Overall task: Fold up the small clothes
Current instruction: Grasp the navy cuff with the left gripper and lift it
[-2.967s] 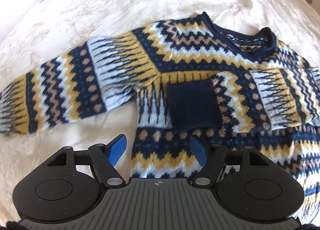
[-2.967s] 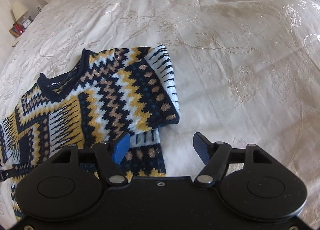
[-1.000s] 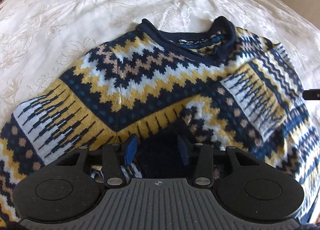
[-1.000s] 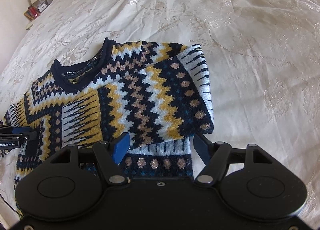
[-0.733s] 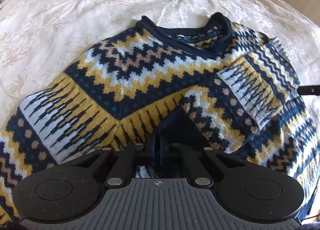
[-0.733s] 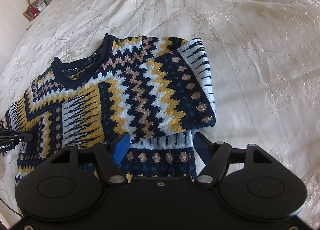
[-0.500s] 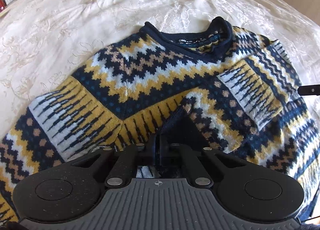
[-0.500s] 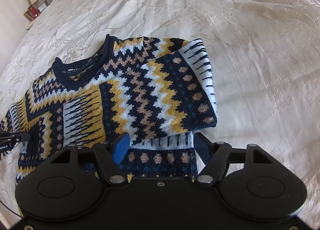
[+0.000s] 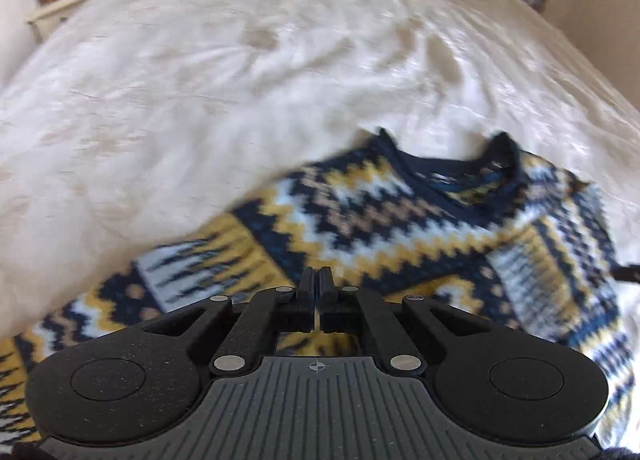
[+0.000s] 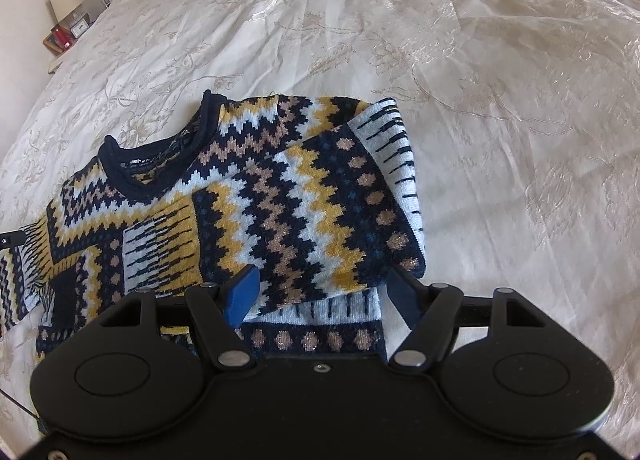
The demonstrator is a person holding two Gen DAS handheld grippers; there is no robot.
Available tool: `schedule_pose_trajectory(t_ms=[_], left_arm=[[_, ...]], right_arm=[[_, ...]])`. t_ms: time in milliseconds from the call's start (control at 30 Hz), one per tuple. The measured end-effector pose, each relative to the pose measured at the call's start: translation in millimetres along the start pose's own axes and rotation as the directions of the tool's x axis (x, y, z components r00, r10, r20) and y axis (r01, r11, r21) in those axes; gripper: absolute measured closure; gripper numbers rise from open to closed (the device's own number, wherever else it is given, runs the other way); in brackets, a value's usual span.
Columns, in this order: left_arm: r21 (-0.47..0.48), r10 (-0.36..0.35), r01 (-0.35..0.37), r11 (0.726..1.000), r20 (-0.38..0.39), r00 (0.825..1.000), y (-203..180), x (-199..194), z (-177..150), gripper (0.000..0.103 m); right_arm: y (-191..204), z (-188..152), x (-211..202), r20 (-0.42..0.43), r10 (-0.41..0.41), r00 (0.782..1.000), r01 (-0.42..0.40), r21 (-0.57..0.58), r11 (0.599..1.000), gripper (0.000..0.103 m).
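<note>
A small knitted sweater (image 10: 256,196) in navy, yellow, white and tan zigzags lies on a cream bedspread (image 10: 500,80). Its right sleeve (image 10: 340,196) is folded across the chest. My left gripper (image 9: 319,280) has its jaws together over the sweater (image 9: 400,228); what they hold is hidden, though they closed on the navy cuff of a sleeve. The view is blurred by motion. My right gripper (image 10: 322,292) is open and empty, hovering just above the folded sleeve's lower edge and the hem.
The cream embroidered bedspread (image 9: 200,80) stretches far beyond the sweater. A bedside table with a lamp (image 10: 64,0) and small items stands at the far left. A wall or headboard (image 9: 600,0) rises at the far right.
My left gripper closed on the navy cuff about a second ago and has since lifted and tilted up, so the sweater sits lower in its view. My right gripper edged slightly forward.
</note>
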State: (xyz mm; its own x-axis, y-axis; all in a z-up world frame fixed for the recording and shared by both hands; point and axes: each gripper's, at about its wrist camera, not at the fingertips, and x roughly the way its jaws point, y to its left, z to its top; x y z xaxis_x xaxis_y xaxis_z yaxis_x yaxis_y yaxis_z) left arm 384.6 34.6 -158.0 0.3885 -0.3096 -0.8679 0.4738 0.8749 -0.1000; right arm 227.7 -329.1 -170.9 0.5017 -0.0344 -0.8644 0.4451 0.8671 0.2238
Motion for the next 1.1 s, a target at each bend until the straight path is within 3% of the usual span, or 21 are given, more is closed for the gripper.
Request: schedule_pose_trajectory(t_ms=[133,200,367,467,533,600,700,800,933,1000,1033,1100], left_arm=[[0.073,-0.068,0.072,0.995,-0.061,0.996,-21.4,15.6,-14.5,0.066],[0.031,-0.087,0.090,0.995,-0.085,0.993,-25.9,18.8,-23.1,0.065],[-0.238,-0.149,0.127,0.963,-0.078,0.986,-30.7,9.8,-59.1,0.057],[-0.307,-0.113,0.080,0.949,-0.094,0.989,-36.6,5.5,-76.9,0.057],[-0.376,-0.108,0.071,0.924,-0.080,0.991,-35.1,1.9,-85.6,0.057],[-0.459,-0.153,0.112,0.882,-0.054,0.987,-30.6,3.2,-91.0,0.057],[-0.507,-0.171,0.136,0.851,-0.022,0.985,-28.1,11.9,-89.1,0.057],[-0.561,-0.167,0.146,0.814,0.014,0.986,-24.1,24.4,-86.0,0.057],[-0.658,-0.143,0.146,0.738,0.059,0.988,-18.0,34.1,-87.7,0.060],[-0.648,-0.094,0.119,0.752,0.073,0.993,-19.4,28.8,-84.3,0.094],[-0.628,-0.055,0.090,0.773,0.074,0.996,-21.9,23.4,-80.6,0.099],[-0.547,0.004,0.071,0.834,0.135,0.991,-28.7,3.2,-67.4,0.099]], right_arm=[[-0.1,1.3,1.1,-0.001,-0.005,1.000,0.005,-0.011,1.000,0.030],[0.3,0.9,1.8,-0.006,-0.005,1.000,0.005,-0.014,1.000,0.030],[2.5,-1.6,-0.7,-0.004,-0.007,1.000,0.007,-0.034,0.999,0.030],[3.4,-3.3,1.3,-0.015,-0.006,1.000,0.005,-0.045,0.999,0.030],[4.0,-3.5,2.3,-0.018,-0.005,1.000,0.004,-0.050,0.999,0.030],[4.9,-3.1,1.9,-0.016,-0.001,1.000,0.001,-0.051,0.999,0.030],[6.9,-2.4,1.6,-0.015,0.003,1.000,-0.004,-0.060,0.998,0.030],[7.7,-2.0,0.1,-0.012,0.004,1.000,-0.005,-0.061,0.998,0.030],[7.6,-3.3,-3.2,-0.009,0.004,1.000,-0.004,-0.061,0.998,0.030],[5.9,-4.8,-4.3,-0.010,0.000,1.000,0.000,-0.056,0.998,0.030],[4.7,-5.6,-4.7,-0.011,-0.003,1.000,0.003,-0.053,0.999,0.030],[2.0,-7.0,-6.0,-0.012,-0.009,1.000,0.009,-0.047,0.999,0.030]])
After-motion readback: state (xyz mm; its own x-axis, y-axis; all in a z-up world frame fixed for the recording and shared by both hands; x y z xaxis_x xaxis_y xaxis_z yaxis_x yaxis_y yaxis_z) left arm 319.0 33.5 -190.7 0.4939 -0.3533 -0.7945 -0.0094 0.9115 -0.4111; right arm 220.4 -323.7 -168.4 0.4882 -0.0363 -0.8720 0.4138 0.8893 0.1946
